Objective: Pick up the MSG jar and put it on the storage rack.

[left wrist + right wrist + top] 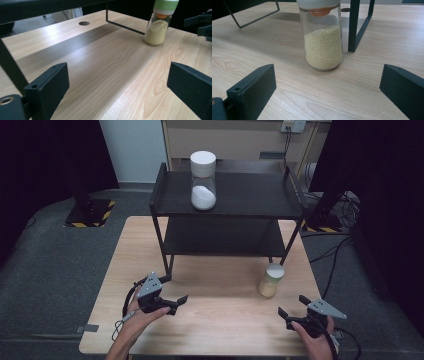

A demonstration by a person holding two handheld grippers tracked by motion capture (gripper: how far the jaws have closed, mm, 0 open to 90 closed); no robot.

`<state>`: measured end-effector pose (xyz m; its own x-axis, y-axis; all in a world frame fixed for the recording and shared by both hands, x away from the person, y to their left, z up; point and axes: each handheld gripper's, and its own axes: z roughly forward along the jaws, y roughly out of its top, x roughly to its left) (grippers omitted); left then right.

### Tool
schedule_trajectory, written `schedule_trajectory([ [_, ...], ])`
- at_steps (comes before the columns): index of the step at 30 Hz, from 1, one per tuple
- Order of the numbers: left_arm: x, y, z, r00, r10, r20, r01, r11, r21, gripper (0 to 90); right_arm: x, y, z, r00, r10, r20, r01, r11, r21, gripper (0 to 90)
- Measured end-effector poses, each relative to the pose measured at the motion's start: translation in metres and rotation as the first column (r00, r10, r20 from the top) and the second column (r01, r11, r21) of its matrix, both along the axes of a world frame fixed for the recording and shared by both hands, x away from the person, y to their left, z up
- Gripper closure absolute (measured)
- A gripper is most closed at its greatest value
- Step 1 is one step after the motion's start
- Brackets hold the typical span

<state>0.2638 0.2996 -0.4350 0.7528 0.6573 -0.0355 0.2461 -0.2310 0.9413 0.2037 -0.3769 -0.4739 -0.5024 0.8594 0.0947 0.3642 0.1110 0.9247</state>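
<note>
On the grey floor stands a light wooden table (210, 315), and across its far half sits a black two-tier shelf rack (227, 195) whose thin legs reach down to the table top. Upon the rack's upper shelf, toward its left side, stands an upright clear jar with a white lid (203, 180), partly filled with white powder. Nearer the person, on the table's right side just in front of the rack's right front leg, stands a smaller upright jar of yellow grains (270, 280); the left gripper view shows its lid as pale green, and the right gripper view shows an orange insert under the lid.

At the table's near left, the person's left hand (142, 317) holds the left tool (181, 301), its jaws spread wide with nothing between them, pointing right toward the grain jar, well apart from it. At the near right, the right hand (315, 340) holds the right tool (292, 306), jaws likewise wide apart and empty, aimed at the grain jar, which stands near it but untouched.
</note>
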Motion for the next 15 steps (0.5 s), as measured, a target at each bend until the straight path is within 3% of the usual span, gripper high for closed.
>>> schedule_trajectory([
  [5, -0.007, 0.003, -0.005, 0.9995, 0.027, 0.015, -0.026, 0.9994, -0.021, 3.3, 0.0, 0.001, 0.0, 1.0, 0.004, -0.002, -0.004, 1.0, 0.001, 1.1],
  [15, -0.012, 0.005, -0.007, 0.9987, 0.046, 0.022, -0.045, 0.9988, -0.018, 3.3, 0.001, 0.007, 0.001, 0.9994, 0.035, 0.002, -0.035, 0.999, -0.012, 1.2],
])
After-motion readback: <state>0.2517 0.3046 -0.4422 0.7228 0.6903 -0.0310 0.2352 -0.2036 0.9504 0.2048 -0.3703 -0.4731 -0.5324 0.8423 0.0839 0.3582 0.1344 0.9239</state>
